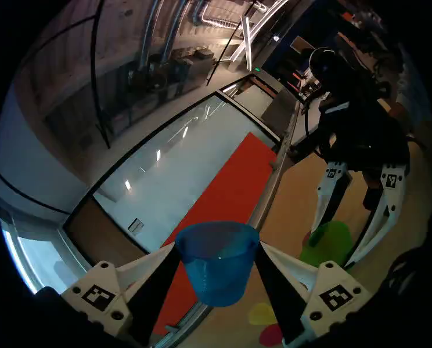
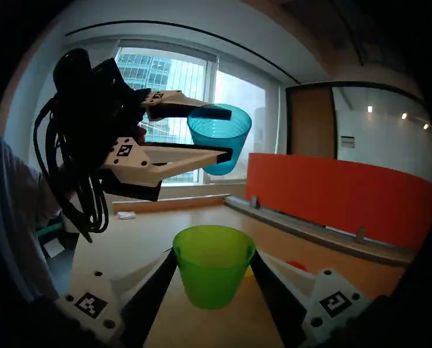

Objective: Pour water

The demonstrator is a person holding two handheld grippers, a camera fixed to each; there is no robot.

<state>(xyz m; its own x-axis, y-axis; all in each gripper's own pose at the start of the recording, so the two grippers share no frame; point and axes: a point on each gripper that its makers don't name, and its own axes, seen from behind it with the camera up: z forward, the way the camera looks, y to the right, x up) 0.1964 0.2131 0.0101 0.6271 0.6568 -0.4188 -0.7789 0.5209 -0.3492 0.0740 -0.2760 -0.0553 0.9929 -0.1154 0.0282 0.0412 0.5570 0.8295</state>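
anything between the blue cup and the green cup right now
Nothing. In the right gripper view the blue cup hangs higher than the green cup, with bare air between them and the wooden table behind.

The left gripper (image 1: 218, 254) and right gripper (image 2: 213, 256) are white, with black inner finger faces and black-and-white square markers. One carries a translucent blue cup (image 1: 218, 272), the other a translucent lime-green cup (image 2: 213, 275). The panel (image 2: 344, 194) is orange-red and the table (image 2: 152, 232) pale wood-toned, with a yellow spot (image 1: 262, 314) and a red spot (image 1: 272, 334).
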